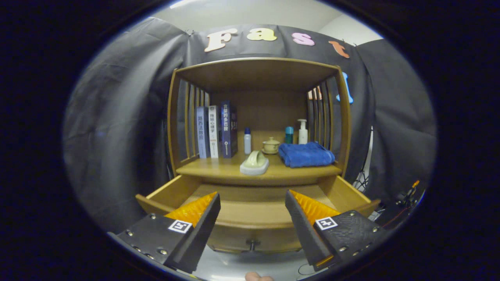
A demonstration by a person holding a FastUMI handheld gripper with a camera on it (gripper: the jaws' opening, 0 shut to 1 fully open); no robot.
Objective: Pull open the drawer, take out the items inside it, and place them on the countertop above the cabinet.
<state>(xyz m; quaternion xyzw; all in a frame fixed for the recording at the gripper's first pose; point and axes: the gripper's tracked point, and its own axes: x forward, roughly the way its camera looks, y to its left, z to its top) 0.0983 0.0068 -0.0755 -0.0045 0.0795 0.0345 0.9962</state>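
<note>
The wooden drawer [250, 220] stands pulled open below the cabinet's countertop [218, 168]. Its small knob [253, 244] shows on the front panel, between my fingers. What I see of the drawer's inside is bare wood; the front part is hidden by the panel. My gripper [252, 199] is open, held above the drawer's front with nothing between its fingers. On the countertop lie a pale green and white object [254, 162] near the front edge and a folded blue towel [306, 154] to its right.
Three upright books [216, 130] stand at the countertop's left. Behind are a small white bottle [247, 140], a lidded cup on a saucer [270, 145], a teal bottle [289, 134] and a pump bottle [302, 132]. Slatted sides and a top board enclose the shelf. A fingertip [256, 276] shows below.
</note>
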